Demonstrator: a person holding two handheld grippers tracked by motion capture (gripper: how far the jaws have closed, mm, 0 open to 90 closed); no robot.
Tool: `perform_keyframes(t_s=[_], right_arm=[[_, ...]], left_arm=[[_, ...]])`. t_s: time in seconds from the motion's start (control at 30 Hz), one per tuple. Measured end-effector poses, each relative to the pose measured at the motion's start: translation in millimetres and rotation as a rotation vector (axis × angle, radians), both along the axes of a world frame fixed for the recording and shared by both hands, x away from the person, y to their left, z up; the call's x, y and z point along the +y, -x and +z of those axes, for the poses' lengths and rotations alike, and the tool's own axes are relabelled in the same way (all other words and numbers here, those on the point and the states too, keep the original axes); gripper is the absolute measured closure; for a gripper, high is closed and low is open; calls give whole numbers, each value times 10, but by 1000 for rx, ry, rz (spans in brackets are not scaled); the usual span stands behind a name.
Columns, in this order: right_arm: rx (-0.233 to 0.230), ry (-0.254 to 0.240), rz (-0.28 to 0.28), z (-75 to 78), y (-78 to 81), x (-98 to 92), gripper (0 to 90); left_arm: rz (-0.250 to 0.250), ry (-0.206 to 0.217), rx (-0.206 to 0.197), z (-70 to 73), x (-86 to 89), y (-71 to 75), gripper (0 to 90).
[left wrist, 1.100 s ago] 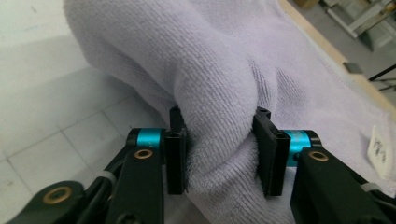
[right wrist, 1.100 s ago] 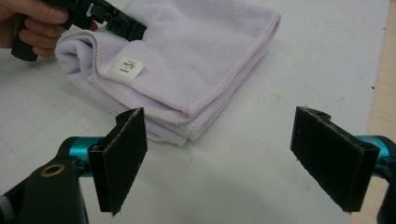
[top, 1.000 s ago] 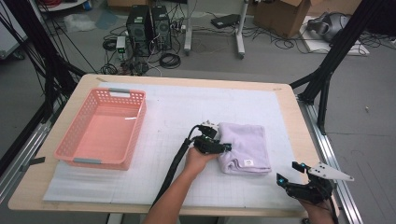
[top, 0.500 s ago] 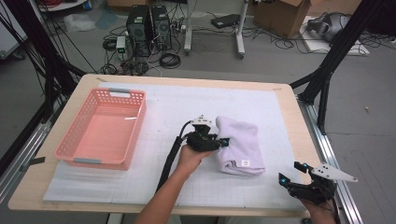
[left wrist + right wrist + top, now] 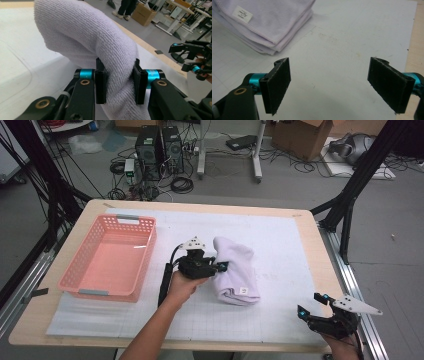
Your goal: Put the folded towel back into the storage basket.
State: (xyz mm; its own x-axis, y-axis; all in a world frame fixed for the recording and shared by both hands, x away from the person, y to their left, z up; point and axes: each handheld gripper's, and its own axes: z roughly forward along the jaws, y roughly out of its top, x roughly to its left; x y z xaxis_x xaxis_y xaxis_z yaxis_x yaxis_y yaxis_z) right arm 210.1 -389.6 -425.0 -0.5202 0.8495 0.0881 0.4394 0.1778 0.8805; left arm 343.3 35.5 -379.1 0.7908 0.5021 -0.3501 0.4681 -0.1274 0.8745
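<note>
High view: the table (image 5: 60, 325) is a pale wood slab with rounded corners, its top mostly covered by a white gridded mat (image 5: 280, 255) that leaves a bare wooden margin along every edge. On the left of the mat sits a pink plastic basket (image 5: 70, 282), rectangular, with latticed walls and nothing in it. Broad open mat lies behind and to the right of the towel (image 5: 235, 270), and a narrower strip separates it from the basket.

The towel is lilac terry cloth, folded into a thick oblong just right of the mat's centre. Its long axis runs from the near edge toward the far edge; the near end lies flat, showing stacked folded edges and a small white label (image 5: 244, 290), while the far end is lifted into a rounded hump.

The left gripper (image 5: 215, 266) pinches the towel's left side; its black pads have just been closing and press into the nap. The right gripper (image 5: 311, 305) hovers at the near right corner, close to the table's edge, jaws spread wide with nothing between them.
</note>
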Motion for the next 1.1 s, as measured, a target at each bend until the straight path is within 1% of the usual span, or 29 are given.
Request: perform_keyframes(t_s=[0.1,0.2,0.23,0.27,0.3,0.4,0.47,0.53,0.63,0.73,0.83,0.93,1.03,1.07,1.1], right_arm=[[4,-6,-1,0,1,-3,175],[0,-6,-1,-2,-6,-4,175],[0,-8,-1,-2,-7,-4,175],[2,-9,-3,-2,-4,-4,175],[0,-8,-3,-2,-5,-5,175],[-1,-8,-4,1,-3,-3,175],[-1,-9,-5,2,-5,-1,175],[-2,-7,-4,0,-7,3,175],[6,-5,-7,-2,-2,14,175],[1,4,-4,-2,-7,20,175],[-1,1,-2,4,-8,34,175],[-4,-4,-3,9,-10,46,175],[-6,3,-2,10,-7,50,175],[-3,-4,-5,13,-1,55,175],[-10,-1,-2,14,-3,53,175]], left_arm=[[0,18,-11,80,124,20,706],[-4,44,-23,154,250,37,706],[-9,47,-27,180,293,41,706],[-9,47,-27,180,293,41,706],[-11,50,-37,233,369,55,706],[-15,47,-54,301,477,71,706],[-13,58,-62,340,550,80,706],[-1,72,-69,371,622,85,706],[10,79,-82,410,730,83,706],[15,77,-93,453,826,79,706],[19,73,-109,501,921,79,707],[33,82,-124,546,1009,77,706],[44,91,-137,590,1101,74,706],[47,96,-140,607,1135,73,706],[50,98,-145,626,1171,71,706]])
